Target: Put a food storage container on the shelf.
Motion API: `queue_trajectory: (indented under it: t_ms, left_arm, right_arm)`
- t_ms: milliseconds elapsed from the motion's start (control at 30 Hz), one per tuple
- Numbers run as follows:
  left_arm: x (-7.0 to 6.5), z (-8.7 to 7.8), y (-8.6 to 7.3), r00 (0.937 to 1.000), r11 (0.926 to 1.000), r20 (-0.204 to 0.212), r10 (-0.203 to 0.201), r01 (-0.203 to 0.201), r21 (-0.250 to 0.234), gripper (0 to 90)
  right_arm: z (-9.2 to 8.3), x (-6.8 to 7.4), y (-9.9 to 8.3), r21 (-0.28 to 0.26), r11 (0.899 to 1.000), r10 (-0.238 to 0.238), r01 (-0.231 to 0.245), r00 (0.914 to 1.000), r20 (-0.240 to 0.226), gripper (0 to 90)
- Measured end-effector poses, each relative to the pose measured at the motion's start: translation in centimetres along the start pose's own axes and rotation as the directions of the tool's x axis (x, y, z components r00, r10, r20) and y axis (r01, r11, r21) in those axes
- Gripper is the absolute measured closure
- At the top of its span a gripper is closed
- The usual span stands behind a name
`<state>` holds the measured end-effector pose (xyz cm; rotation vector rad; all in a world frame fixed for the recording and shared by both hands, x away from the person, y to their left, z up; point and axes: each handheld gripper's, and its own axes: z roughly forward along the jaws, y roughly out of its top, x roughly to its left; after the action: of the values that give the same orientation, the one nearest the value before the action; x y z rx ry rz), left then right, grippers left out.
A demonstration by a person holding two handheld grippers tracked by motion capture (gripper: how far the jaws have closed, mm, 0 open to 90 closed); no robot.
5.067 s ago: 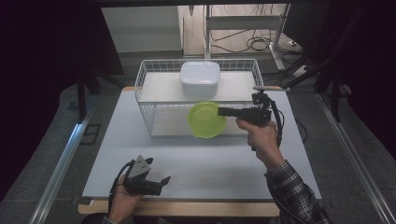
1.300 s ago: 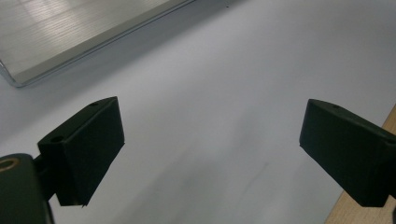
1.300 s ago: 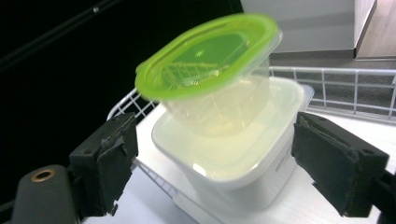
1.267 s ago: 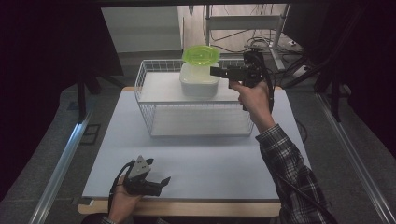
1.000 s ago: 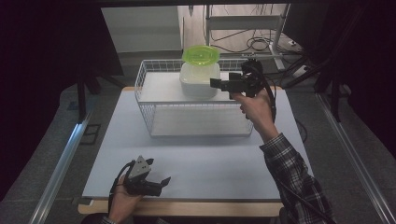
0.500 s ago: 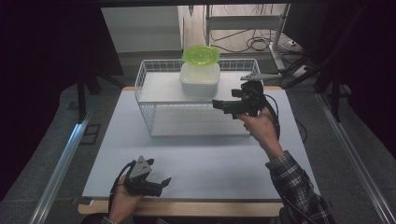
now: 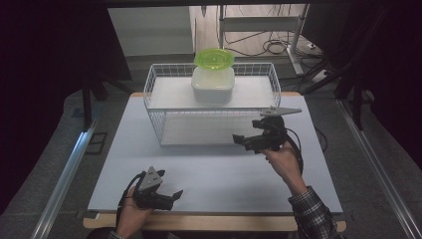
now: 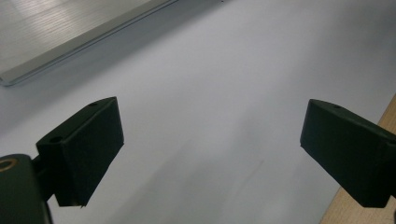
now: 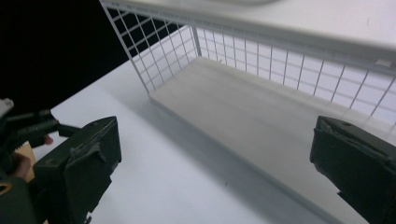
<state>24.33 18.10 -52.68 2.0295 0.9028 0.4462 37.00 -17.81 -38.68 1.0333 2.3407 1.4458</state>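
**A:** Right, where has my green plate (image 7: pixel 214 58) ended up?

**B:** From up high I see it sitting on top of the white lidded container (image 7: pixel 213 83), which stands on the upper shelf of the wire rack (image 7: pixel 164 99) at the far side of the table (image 7: pixel 214 172). The plate rests level and nothing grips it.

**A:** And my right gripper (image 7: pixel 242 141)?

**B:** It hangs in front of the rack's right half, over the white tabletop, well apart from the plate and lower than it. Its jaws have just been opening and now stand wide, with nothing between them. Looking along that gripper, I see the two black pads (image 9: pixel 84 172) far apart, framing the bare lower shelf of the rack (image 9: pixel 261 112) and the wire mesh behind it.

**A:** Does that view catch my other hand as well?

**B:** Yes, at its left edge, dark and small. I can't make out details there.

**A:** So my left gripper (image 7: pixel 171 195)?

**B:** I have it lying low at the near left of the table, close to the wooden edge, held in the left hand (image 7: pixel 130 211). Its jaws stand apart too. Its own view shows both pads (image 8: pixel 84 149) spread wide over plain white table surface (image 8: pixel 210 93), nothing in between, and a strip of wood at the lower right corner.
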Motion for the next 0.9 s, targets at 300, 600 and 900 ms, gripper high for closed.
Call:
queue_trajectory:
  t_ms: [300, 600, 900]
  left_arm:
    - [0.0, 0.0, 0.0, 1.0000, 1.0000, 0.000, 0.000, 0.000, 0.002, 5.8]
    - [0.0, 0.0, 0.0, 1.0000, 1.0000, 0.000, -0.003, 0.003, 0.002, 5.7]
    - [0.0, 0.1, 0.0, 1.0000, 1.0000, 0.004, 0.003, -0.003, 0.003, 5.5]
  right_arm:
    - [-0.4, -0.2, -3.4, -0.003, 1.000, -0.001, 0.002, 0.9999, 0.015, 1.8]
    - [-0.1, -0.4, -6.3, 0.018, 0.998, -0.053, 0.052, 0.9946, 0.089, 0.9]
    - [0.3, -0.2, -9.5, 0.051, 0.995, -0.089, 0.084, 0.9886, 0.121, 0.7]
